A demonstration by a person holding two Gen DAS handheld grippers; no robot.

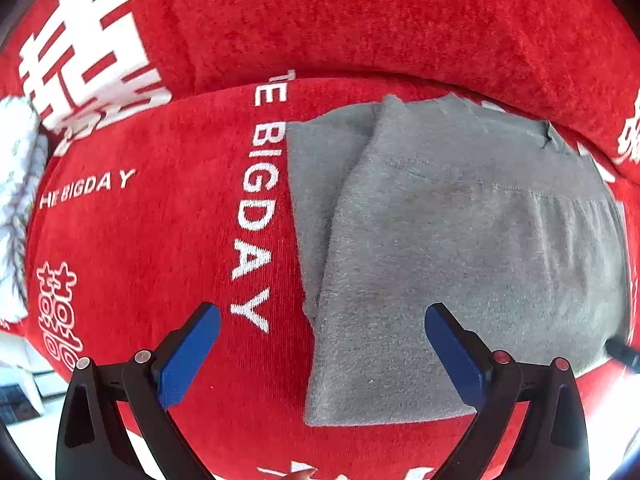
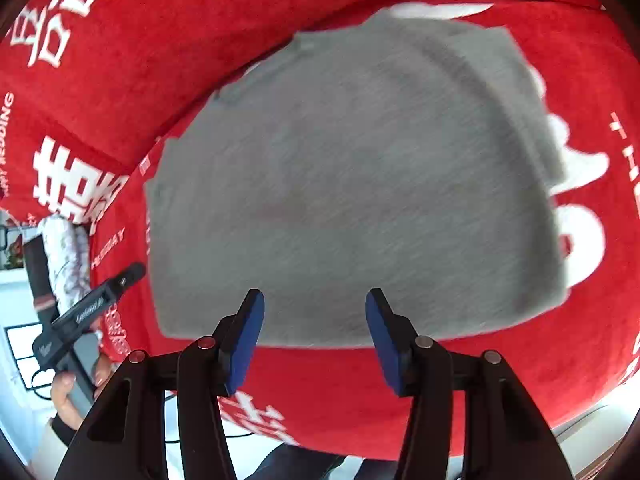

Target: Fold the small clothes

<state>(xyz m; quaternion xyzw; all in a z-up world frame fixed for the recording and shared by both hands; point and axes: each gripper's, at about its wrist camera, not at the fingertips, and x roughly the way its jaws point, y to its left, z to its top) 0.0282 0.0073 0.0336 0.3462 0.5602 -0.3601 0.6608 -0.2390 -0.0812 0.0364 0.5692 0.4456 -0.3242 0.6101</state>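
Both grippers stand released above a folded grey garment point(image 1: 460, 240) lying flat on the red printed blanket point(image 1: 160, 240). The left gripper point(image 1: 322, 350) straddles its left edge; the right gripper point(image 2: 315, 340) hangs over its near edge, with open red cloth all around.

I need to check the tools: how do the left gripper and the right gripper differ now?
The left gripper has its fingers spread very wide; the right gripper has them only partly apart. The left straddles the side edge of the grey garment; the right is over its near edge. Both have blue pads and hold nothing.
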